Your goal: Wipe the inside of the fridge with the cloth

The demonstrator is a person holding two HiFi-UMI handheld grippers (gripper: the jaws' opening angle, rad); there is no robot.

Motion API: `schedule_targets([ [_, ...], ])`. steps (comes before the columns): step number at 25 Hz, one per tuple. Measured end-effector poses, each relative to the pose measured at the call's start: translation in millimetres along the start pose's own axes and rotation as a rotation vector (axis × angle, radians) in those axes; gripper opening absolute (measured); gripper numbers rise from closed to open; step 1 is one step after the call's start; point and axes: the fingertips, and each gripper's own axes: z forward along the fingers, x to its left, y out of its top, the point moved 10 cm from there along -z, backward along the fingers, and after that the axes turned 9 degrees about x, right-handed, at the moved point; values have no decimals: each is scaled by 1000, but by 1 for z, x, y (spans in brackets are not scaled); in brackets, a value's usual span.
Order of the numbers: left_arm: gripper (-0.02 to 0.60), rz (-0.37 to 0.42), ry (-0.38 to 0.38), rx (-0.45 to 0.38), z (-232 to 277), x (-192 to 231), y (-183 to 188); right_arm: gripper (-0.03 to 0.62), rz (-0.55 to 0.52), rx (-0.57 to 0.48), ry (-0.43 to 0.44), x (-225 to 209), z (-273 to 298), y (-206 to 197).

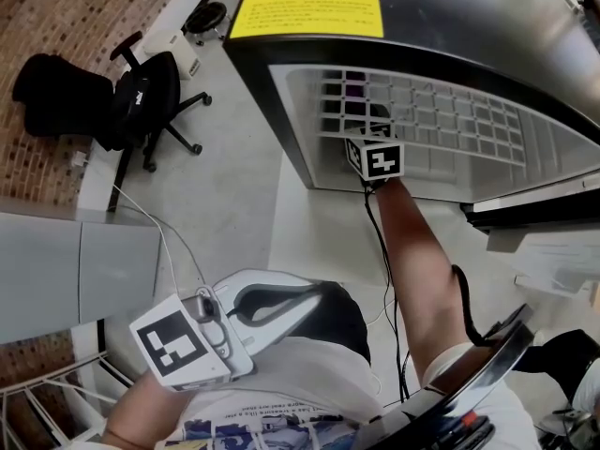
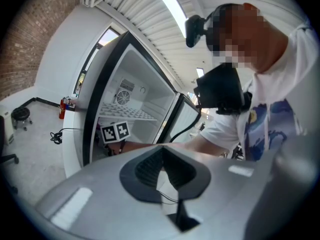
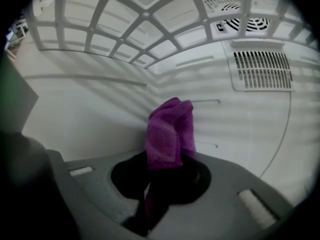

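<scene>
A: Left gripper (image 2: 165,174) hangs nearest, jaws together, empty, outside the fridge (image 2: 145,91).

B: And the cloth (image 3: 170,131)?

A: Clamped in the right gripper (image 3: 167,170), pointing ahead toward the back wall (image 3: 90,109), under the shelf (image 3: 150,29). Whether it touches, I can't tell. Head view barely shows it through the shelf grid.

Purple cloth (image 3: 170,131), bunched upright, clamped in right tool (image 3: 165,164), inside open white fridge (image 3: 100,99)

right arm (image 1: 412,251) outstretched, right tongs (image 3: 162,181) clamping the cloth (image 3: 169,129); left tongs (image 2: 165,181) closed.
</scene>
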Motion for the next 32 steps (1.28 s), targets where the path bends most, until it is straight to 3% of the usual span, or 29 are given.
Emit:
schedule_targets([
  [10, 8, -4, 3, -1, -1, -5, -3, 52, -30, -22, 137, 14, -5, 1],
  [20, 8, 21, -22, 4, 1, -19, -7, 52, -75, -39, 201, 32, -25, -6],
  [26, 8, 33, -27, 8, -1, -27, -9, 52, -87, -35, 217, 38, -34, -10],
  [32, 8, 36, -25, 6, -1, -30, -10, 52, -72, -33, 146, 26, -36, -7],
])
